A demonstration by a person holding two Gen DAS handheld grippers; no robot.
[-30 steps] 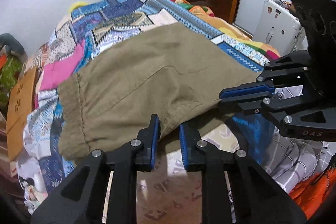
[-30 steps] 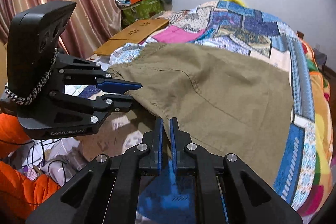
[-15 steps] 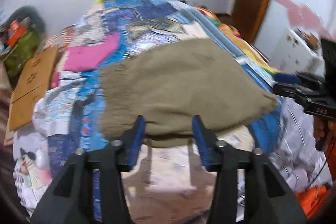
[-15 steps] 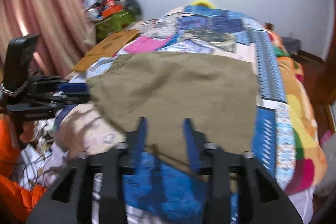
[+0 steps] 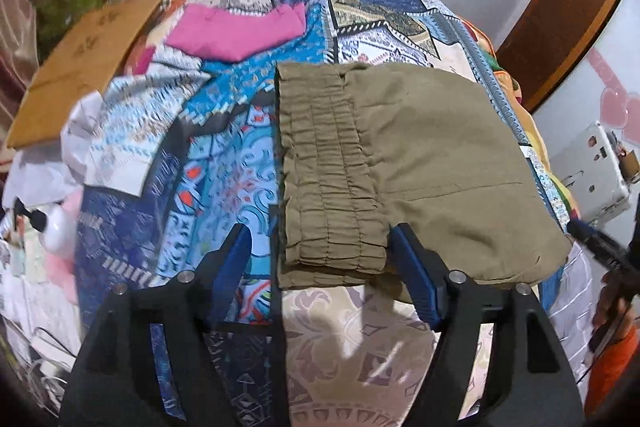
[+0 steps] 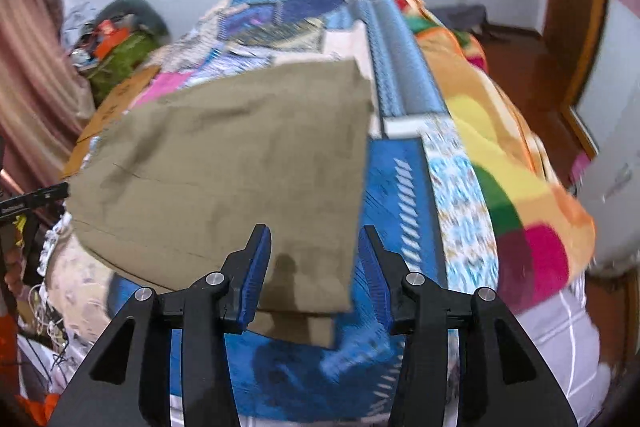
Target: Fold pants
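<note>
Olive-brown pants (image 5: pixel 420 163) lie folded flat on the patchwork bedspread (image 5: pixel 224 163). Their gathered elastic waistband (image 5: pixel 328 195) points at my left gripper (image 5: pixel 324 275), which is open and empty with its jaws on either side of the waistband's near end. In the right wrist view the pants (image 6: pixel 240 163) show their leg-end corner near my right gripper (image 6: pixel 316 275), which is open and empty, jaws astride that corner. The right gripper's tip (image 5: pixel 596 239) shows at the left wrist view's right edge.
A pink cloth (image 5: pixel 236 31) and a brown cardboard sheet (image 5: pixel 84 63) lie at the bed's far left. A green bag with clutter (image 6: pixel 120 51) sits by the curtain. A white case (image 5: pixel 596 171) and a wooden door (image 6: pixel 576 7) are on the right. An orange blanket (image 6: pixel 500 131) drapes off the bed's right side.
Both grippers have let go of the pants and opened wide. They have moved apart, the left to the waistband end and the right to the leg end. The pants now lie flat.
</note>
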